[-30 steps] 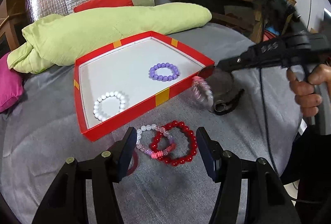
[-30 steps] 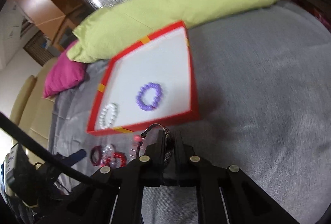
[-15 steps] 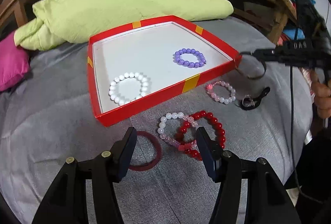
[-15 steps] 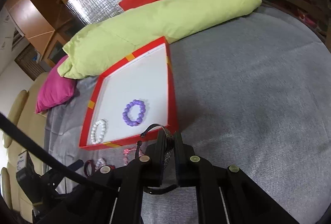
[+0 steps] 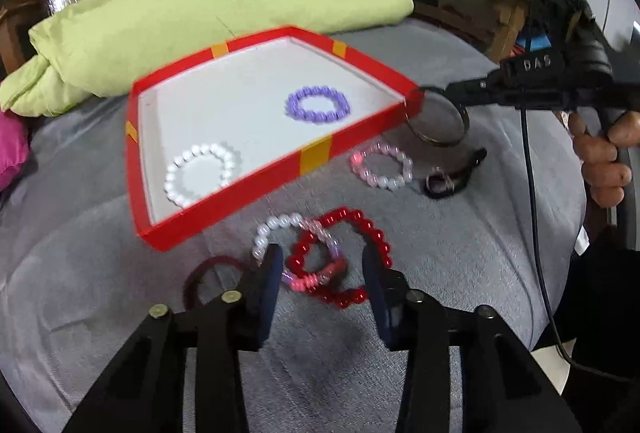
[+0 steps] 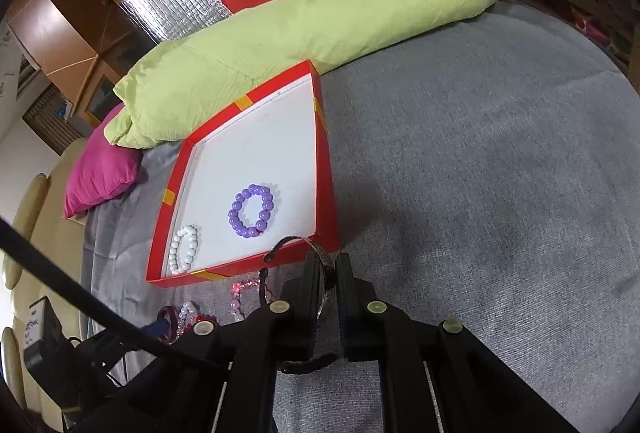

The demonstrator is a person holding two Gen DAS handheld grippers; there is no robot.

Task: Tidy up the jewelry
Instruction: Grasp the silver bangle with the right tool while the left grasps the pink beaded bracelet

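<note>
My left gripper (image 5: 324, 269) hangs low over the grey cloth, its jaws closing around a red bead bracelet (image 5: 360, 225) tangled with a white-and-pink one (image 5: 280, 225); the pads do not visibly press on them. My right gripper (image 6: 330, 269) is shut on a thin dark metal bangle (image 6: 294, 243). The left wrist view shows that right gripper (image 5: 444, 89) with the bangle (image 5: 438, 121) dangling beside the right corner of the red tray (image 5: 240, 201). Inside the tray lie a purple bracelet (image 5: 318, 105) and a white one (image 5: 200, 173).
On the cloth lie a pale pink bracelet (image 5: 382, 167), a dark strap (image 5: 448, 181) and a dark red hair band (image 5: 208, 273). A green pillow (image 5: 180, 25) lies behind the tray, a magenta cushion (image 6: 100, 169) to its left. A person's hand (image 5: 604, 161) grips the right handle.
The left jaws have narrowed around the red and white-pink bracelets. The right gripper has lifted the bangle off the cloth and carried it to the tray's corner.
</note>
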